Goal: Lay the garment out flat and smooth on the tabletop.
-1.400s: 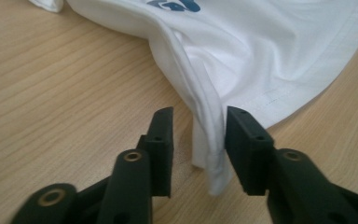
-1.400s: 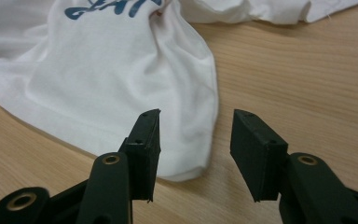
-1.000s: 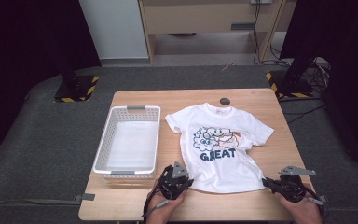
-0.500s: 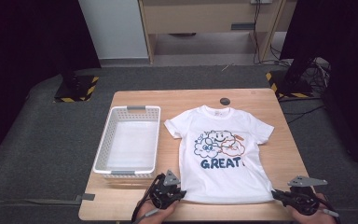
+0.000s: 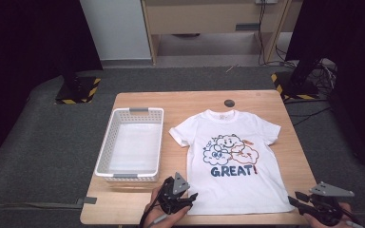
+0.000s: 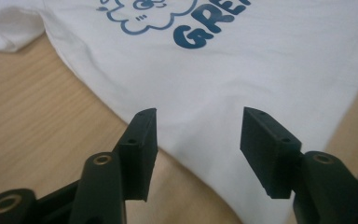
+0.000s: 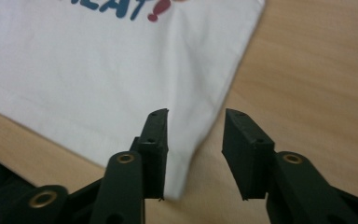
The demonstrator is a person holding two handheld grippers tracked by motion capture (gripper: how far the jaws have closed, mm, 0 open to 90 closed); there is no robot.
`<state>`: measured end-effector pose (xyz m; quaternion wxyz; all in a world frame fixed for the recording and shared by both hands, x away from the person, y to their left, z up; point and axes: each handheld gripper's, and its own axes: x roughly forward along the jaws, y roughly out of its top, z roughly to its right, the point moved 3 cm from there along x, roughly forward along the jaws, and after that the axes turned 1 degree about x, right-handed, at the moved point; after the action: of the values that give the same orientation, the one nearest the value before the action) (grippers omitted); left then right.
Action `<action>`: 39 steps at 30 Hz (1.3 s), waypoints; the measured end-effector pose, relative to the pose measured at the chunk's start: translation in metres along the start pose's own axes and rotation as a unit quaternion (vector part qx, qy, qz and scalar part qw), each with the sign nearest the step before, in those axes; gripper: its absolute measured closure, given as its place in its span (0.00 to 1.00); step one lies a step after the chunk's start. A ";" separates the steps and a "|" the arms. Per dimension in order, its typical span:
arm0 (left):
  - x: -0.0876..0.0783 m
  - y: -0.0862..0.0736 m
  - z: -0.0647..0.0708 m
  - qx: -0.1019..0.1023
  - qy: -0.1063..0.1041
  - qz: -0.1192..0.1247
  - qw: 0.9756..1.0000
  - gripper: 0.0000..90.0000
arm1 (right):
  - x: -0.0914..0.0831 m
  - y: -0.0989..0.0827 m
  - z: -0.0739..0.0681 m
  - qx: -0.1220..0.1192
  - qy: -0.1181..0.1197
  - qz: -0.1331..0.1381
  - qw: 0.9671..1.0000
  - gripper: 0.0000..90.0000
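Observation:
A white T-shirt (image 5: 233,156) with cartoon clouds and the word GREAT! lies flat, print up, on the wooden table (image 5: 285,102). My left gripper (image 5: 190,197) sits at the shirt's near left hem corner. Its jaws have just been opening. In the left gripper view they stand apart (image 6: 198,140) over the shirt's edge (image 6: 261,70), and the pads do not press on the cloth. My right gripper (image 5: 295,199) is at the near right hem corner and has also just been opening. The shirt's corner (image 7: 98,70) lies loose between its parted jaws (image 7: 196,140).
A white slatted basket (image 5: 105,147) stands to the left of the shirt, with nothing in it. A small black round disc (image 5: 229,102) lies beyond the collar. The table's near edge runs just under both hands. Dark floor mats surround the table.
The shirt has slid toward the near edge and now lies stretched flat. Both grippers drew back with its hem, the right one also outward, then opened off the corners.

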<state>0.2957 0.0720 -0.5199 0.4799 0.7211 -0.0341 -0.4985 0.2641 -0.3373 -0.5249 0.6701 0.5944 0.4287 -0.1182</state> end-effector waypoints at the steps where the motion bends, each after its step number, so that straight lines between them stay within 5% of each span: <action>1: 0.007 0.002 0.000 0.013 0.010 -0.004 1.000 0.51 | 0.004 0.005 -0.003 -0.012 -0.001 0.004 1.000 0.62; 4: 0.018 0.004 -0.003 0.035 0.024 -0.010 0.999 0.46 | 0.026 0.014 -0.010 -0.040 -0.008 -0.008 0.999 0.59; 9: 0.028 -0.008 -0.007 0.031 0.016 -0.049 0.998 0.46 | 0.046 0.008 -0.019 -0.069 -0.009 -0.042 0.997 0.58; 15: 0.024 -0.015 -0.006 0.013 0.016 -0.063 0.998 0.39 | 0.037 -0.002 -0.013 -0.059 0.002 -0.037 0.998 0.54; 21: 0.018 0.008 -0.010 -0.036 -0.016 -0.005 0.999 0.15 | 0.038 0.010 0.002 -0.012 0.024 0.027 0.999 0.20; 26: 0.028 0.028 -0.016 -0.058 -0.026 0.003 0.998 0.07 | 0.049 0.031 0.022 0.013 0.015 0.055 0.998 0.12; 32: 0.051 0.030 -0.017 -0.057 -0.027 -0.015 0.998 0.04 | 0.064 0.044 0.036 0.026 0.017 0.035 0.999 0.08; 39: 0.058 0.026 -0.017 -0.045 -0.016 -0.020 0.999 0.05 | 0.074 0.051 0.042 0.031 0.008 0.038 0.999 0.08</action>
<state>0.3484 0.0386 -0.5400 0.5017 0.6911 -0.0048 -0.5203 0.3610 -0.3350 -0.5456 0.6516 0.6320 0.4071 -0.1010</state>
